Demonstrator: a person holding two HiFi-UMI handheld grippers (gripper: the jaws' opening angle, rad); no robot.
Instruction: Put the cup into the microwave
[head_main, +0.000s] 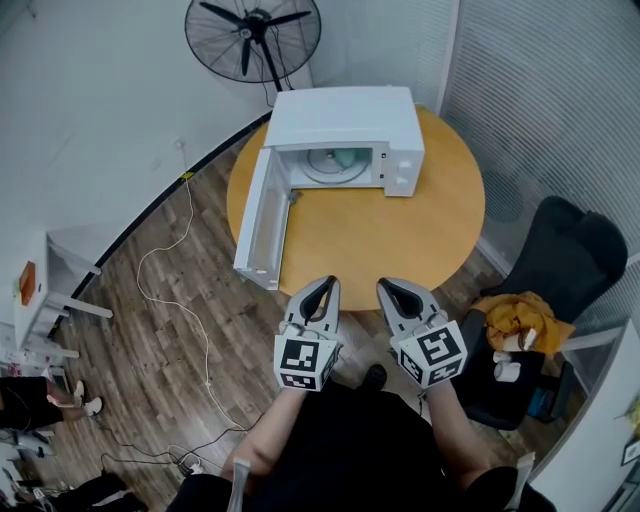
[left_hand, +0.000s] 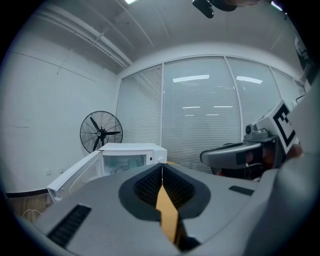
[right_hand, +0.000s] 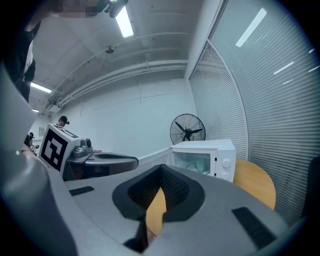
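Note:
A white microwave (head_main: 345, 120) stands at the far side of the round orange table (head_main: 400, 240), its door (head_main: 257, 222) swung open to the left. A mint-green cup (head_main: 345, 158) sits inside on the turntable; the same cup (right_hand: 201, 163) shows in the right gripper view and faintly as a pale shape (left_hand: 133, 162) in the left gripper view. My left gripper (head_main: 323, 287) and right gripper (head_main: 389, 289) hover side by side at the table's near edge, well short of the microwave. Both are shut with nothing between the jaws.
A black standing fan (head_main: 253, 35) is behind the microwave. A dark office chair (head_main: 560, 255) with an orange cloth (head_main: 520, 315) stands at the right of the table. A white cable (head_main: 190, 330) runs over the wooden floor at the left, near a white shelf (head_main: 40, 290).

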